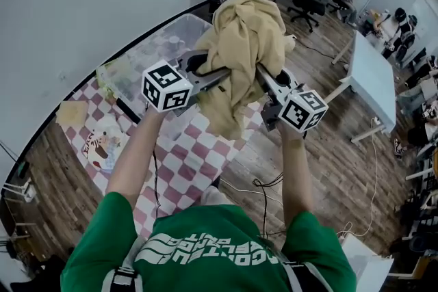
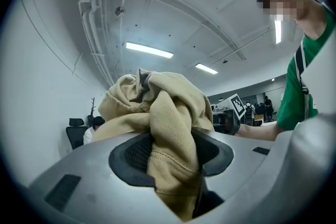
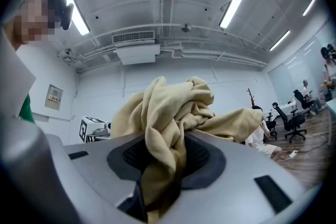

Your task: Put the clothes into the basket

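Left gripper and right gripper each clamp the tan sweatshirt, which hides part of the clear basket; checkered tablecloth, wooden floor.

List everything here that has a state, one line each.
beige garment, bunched up, held in the air by both grippers.
left gripper, shut on the beige garment.
right gripper, shut on the beige garment.
clear basket, upright, beige garment not in it.
printed cloth, lying flat on the checkered tablecloth, untouched.
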`<state>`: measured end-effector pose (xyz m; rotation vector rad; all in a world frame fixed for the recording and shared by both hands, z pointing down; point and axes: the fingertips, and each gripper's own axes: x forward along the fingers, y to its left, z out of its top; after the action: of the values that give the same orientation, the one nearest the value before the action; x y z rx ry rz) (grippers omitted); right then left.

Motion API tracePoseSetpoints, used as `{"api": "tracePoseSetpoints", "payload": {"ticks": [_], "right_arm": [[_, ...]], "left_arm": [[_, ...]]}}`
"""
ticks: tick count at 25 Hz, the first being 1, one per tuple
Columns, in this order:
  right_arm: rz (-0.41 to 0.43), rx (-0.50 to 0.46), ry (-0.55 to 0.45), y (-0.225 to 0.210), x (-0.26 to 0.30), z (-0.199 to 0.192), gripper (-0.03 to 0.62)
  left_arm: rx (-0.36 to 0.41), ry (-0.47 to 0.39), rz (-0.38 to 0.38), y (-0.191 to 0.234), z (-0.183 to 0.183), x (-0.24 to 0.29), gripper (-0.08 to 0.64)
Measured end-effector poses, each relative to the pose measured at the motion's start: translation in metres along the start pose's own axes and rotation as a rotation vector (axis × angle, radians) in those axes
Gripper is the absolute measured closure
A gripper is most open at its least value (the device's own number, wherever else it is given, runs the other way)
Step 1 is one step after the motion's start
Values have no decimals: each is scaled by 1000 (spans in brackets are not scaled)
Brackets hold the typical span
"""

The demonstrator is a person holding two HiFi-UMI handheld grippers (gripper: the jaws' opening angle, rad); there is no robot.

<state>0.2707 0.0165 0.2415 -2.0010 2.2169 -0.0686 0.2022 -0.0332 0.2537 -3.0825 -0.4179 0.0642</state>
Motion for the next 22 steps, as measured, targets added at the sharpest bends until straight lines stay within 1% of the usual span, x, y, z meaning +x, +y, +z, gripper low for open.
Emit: {"api": "tracePoseSetpoints", "payload": {"ticks": [5,12,18,22], "right_arm": [[82,-6,5,-11,50,12,445],[243,6,13,-8,140,17,445],[396,31,36,10,204,4,446],[502,57,73,31,246,-16,445]], "left_arm": [[15,-6,75,45,12,-7,376],[37,0,232,114,25,-44,376],[42,24,386,155,21,-86,376],[24,51,500,176,9,-123,376]]}}
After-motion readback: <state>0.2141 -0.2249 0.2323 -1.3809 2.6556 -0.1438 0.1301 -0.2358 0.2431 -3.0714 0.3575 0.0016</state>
